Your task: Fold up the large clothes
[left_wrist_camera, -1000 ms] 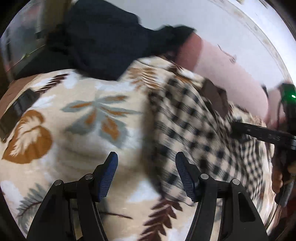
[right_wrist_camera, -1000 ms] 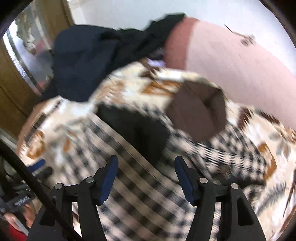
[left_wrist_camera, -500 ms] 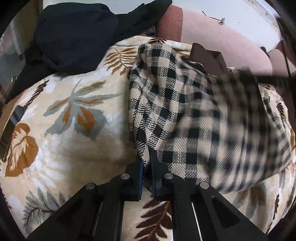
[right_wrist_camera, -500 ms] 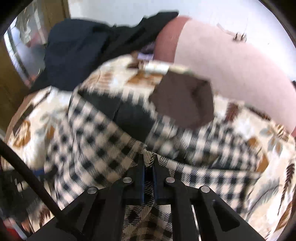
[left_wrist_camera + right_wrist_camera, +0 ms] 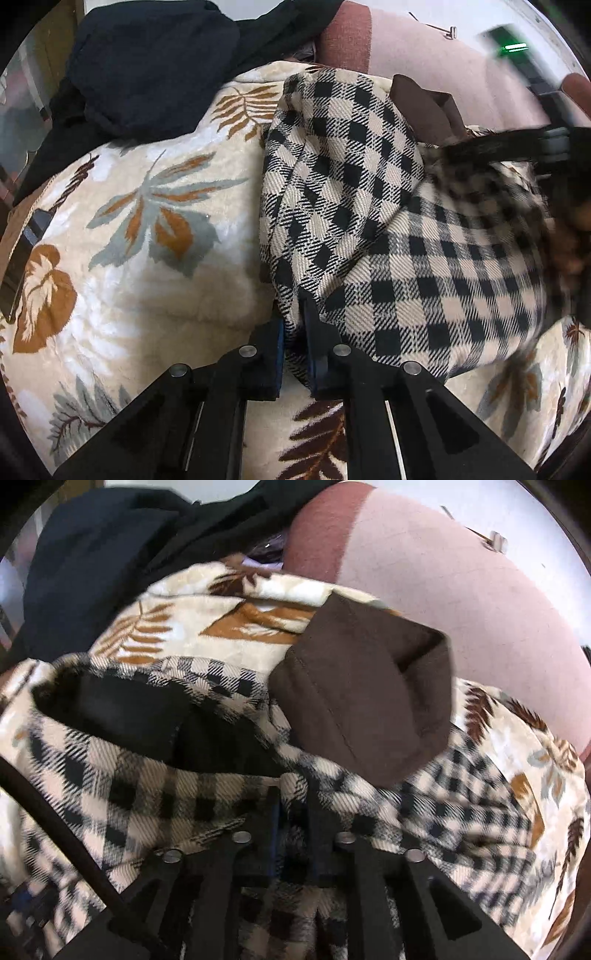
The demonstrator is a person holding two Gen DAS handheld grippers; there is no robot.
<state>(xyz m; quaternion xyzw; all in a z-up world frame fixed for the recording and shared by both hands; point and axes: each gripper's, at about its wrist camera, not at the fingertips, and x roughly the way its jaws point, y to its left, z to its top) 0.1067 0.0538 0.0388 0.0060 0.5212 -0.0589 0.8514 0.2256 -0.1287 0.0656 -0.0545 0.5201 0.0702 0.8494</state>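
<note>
A beige and black plaid garment point(image 5: 369, 221) lies bunched on a leaf-patterned blanket point(image 5: 147, 221). My left gripper point(image 5: 293, 319) pinches the garment's near left edge; its jaws are opening slightly with the cloth still between the pads. In the right wrist view the plaid garment point(image 5: 129, 775) shows its black lining and a brown hood point(image 5: 369, 701). My right gripper point(image 5: 294, 801) has a fold of plaid between its fingers and its jaws are opening. The right gripper point(image 5: 546, 140) also appears blurred at the far right of the left wrist view, pulling the cloth.
A heap of dark navy clothes point(image 5: 147, 62) sits at the back left of the blanket. A pink cushion point(image 5: 461, 609) rises behind the garment. A black cable point(image 5: 55, 812) crosses the lower left of the right wrist view.
Both grippers went from wide open to closed on the plaid garment. Since then the right gripper has shifted, bunching the cloth, and its fingers stand a little wider apart.
</note>
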